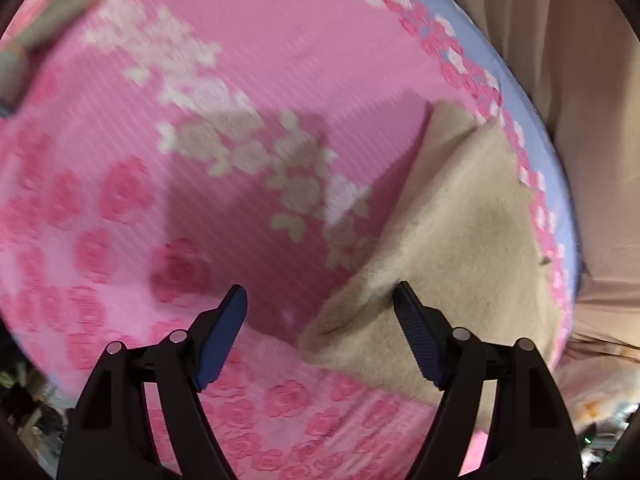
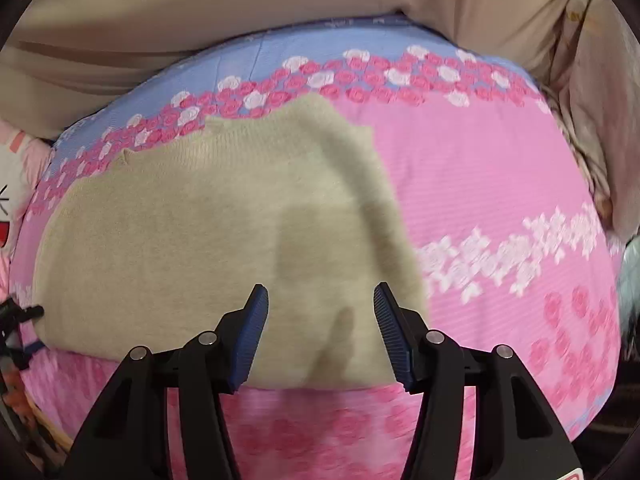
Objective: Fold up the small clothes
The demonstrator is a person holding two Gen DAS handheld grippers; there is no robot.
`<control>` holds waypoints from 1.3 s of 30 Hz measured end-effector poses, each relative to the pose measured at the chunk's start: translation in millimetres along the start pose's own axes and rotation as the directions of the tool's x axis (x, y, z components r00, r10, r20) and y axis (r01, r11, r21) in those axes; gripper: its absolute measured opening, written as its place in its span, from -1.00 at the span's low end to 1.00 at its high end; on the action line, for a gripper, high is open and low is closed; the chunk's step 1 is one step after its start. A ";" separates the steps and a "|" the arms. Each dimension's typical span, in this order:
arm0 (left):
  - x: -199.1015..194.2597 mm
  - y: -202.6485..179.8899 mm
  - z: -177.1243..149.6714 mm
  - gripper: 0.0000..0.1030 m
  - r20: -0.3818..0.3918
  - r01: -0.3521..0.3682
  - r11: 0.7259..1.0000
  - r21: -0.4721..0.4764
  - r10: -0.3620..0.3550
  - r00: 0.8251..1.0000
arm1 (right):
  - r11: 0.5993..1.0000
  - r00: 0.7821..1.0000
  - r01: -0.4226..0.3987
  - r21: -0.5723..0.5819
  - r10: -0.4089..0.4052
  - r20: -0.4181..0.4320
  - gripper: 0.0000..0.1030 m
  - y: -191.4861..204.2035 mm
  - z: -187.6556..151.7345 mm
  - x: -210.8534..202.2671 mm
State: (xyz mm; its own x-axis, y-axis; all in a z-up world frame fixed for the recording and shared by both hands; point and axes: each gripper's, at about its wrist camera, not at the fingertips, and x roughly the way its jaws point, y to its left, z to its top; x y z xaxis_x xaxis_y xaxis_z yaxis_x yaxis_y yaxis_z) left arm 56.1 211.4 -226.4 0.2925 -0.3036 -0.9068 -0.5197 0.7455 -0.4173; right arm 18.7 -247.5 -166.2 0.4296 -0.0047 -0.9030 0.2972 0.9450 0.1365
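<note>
Beige knit garment [image 2: 192,248] lies flat on the bed [image 2: 480,184], which carries a pink cover with rose bands and a blue strip along its far edge. In the right wrist view the garment sits toward the far edge of the bed, its upper border overlapping the band of pink and white roses just inside the blue strip, and its near border running straight across the pink area. The right gripper [image 2: 318,294] hangs above the near right part of the garment with its jaws apart and nothing between them; its shadow falls on the knit surface. In the left wrist view the left gripper [image 1: 320,292] is held above the bed with its jaws apart and holding nothing. Here the garment [image 1: 460,240] appears on the right, beside the blue edge strip; one blue pad [image 1: 414,334] overlaps the garment in this view, though contact cannot be confirmed. The other pad is over bare pink cover. A blurred grey object [image 1: 48,24] shows at the upper left of the left wrist view; its identity cannot be told. Beige cloth [image 2: 200,20] hangs beyond the far edge of the bed.
</note>
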 end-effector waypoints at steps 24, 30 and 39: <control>-72.7 -260.1 -79.3 -0.82 -0.071 0.277 0.734 0.620 -0.299 0.951 | 0.984 0.994 0.060 0.167 -0.074 0.075 0.18 -70.7 -12.1 -40.4; 8.6 -329.2 -183.6 -0.72 -0.142 0.188 0.563 0.805 -0.125 0.982 | 0.980 0.997 0.045 0.193 -0.056 0.053 0.23 -114.6 -18.1 -34.1; 5.2 -301.8 -220.5 0.41 0.016 0.000 0.490 0.872 -0.028 0.999 | 0.994 0.995 -0.074 0.077 0.069 0.066 0.29 -87.1 1.2 -35.4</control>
State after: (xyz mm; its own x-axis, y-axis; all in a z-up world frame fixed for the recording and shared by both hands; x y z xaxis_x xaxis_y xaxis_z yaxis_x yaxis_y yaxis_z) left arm 37.6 -146.0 -118.5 0.3202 -0.3149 -0.8935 0.4451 0.8826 -0.1515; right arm -21.4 -330.0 -145.6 0.5045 0.0384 -0.8626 0.3294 0.9149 0.2334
